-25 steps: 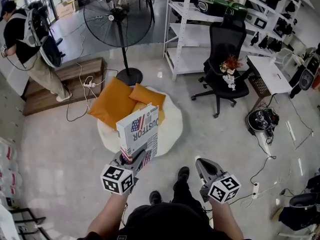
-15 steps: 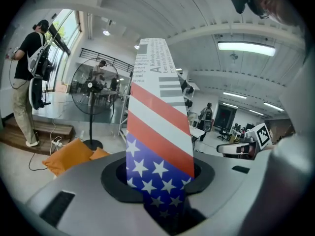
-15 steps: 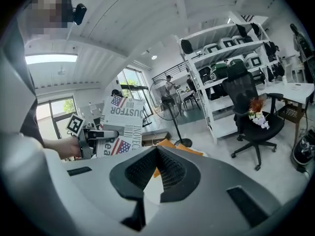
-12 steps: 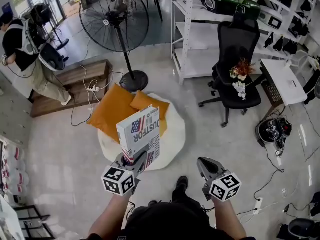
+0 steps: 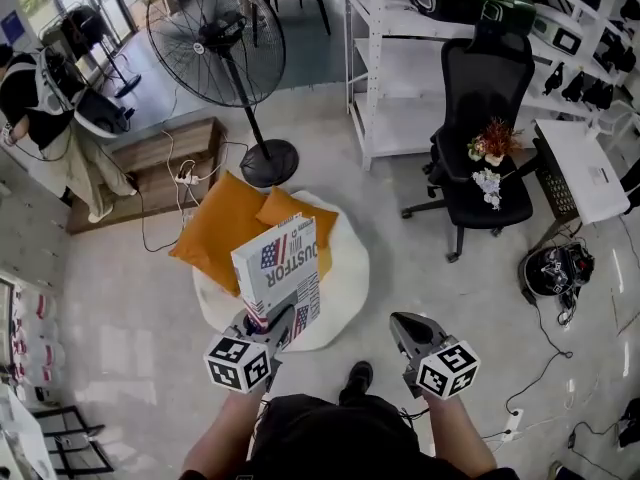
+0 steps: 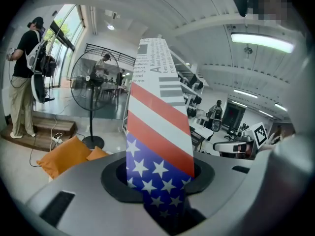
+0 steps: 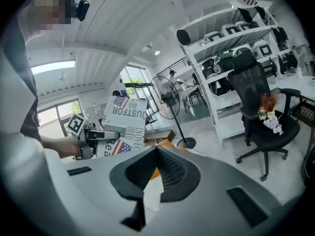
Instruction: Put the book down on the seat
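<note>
Book is still upright, clamped at its bottom edge in the left gripper. The person has walked closer, so the white round seat with orange cushions now lies just ahead. Right gripper is closed and empty. Set-down looks to be next.

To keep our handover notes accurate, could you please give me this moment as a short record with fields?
Book: upright, stars-and-stripes cover, clamped at its lower edge
Left gripper: shut on the book
Right gripper: jaws together, nothing between them
White round seat: on the floor ahead, behind the book in the head view
Orange cushions: two, at the seat's far-left edge
Task status: book not yet set down
</note>
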Available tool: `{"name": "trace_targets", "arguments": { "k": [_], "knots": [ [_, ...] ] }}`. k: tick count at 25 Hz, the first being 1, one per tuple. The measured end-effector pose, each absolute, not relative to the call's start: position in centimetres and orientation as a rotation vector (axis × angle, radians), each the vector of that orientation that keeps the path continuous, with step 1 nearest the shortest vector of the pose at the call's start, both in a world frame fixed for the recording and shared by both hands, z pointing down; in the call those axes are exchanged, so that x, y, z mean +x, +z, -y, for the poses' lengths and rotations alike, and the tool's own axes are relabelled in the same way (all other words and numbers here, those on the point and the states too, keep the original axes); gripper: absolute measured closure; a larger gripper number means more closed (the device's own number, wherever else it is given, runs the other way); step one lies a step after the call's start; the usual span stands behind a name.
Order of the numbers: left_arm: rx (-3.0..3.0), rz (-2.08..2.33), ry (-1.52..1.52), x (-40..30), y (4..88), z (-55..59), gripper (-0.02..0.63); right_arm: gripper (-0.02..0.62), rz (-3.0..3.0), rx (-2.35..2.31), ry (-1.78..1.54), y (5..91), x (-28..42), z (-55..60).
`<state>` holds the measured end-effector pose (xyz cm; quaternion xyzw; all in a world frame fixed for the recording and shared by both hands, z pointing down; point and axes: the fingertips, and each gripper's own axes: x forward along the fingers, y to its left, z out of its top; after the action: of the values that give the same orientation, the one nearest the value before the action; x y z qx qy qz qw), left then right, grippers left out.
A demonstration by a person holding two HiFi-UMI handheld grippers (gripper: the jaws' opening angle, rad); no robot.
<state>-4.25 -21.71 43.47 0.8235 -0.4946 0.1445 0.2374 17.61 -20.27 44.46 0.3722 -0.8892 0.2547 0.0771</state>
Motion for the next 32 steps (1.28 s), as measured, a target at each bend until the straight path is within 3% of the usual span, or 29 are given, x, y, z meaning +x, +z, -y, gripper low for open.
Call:
{"name": "trace_targets", "arguments": {
  "k": [7, 19, 32],
  "knots": [
    [2.25, 1.319, 0.418, -4.8, 46.2, 24.0, 0.447, 0.58, 2.617, 1.059, 0.74, 45.7, 15.2, 23.6],
    [2.176, 1.177, 0.483, -10.5, 56.1, 29.1, 0.446, 0.58, 2.477, 0.944, 0.851, 51.2, 5.2, 27.3],
    [1.899, 1.092, 0.547, -9.2, 77.4, 36.3, 0.446, 0.58, 2.379, 0.795, 1.085, 67.5, 3.7, 34.5]
  ]
}}
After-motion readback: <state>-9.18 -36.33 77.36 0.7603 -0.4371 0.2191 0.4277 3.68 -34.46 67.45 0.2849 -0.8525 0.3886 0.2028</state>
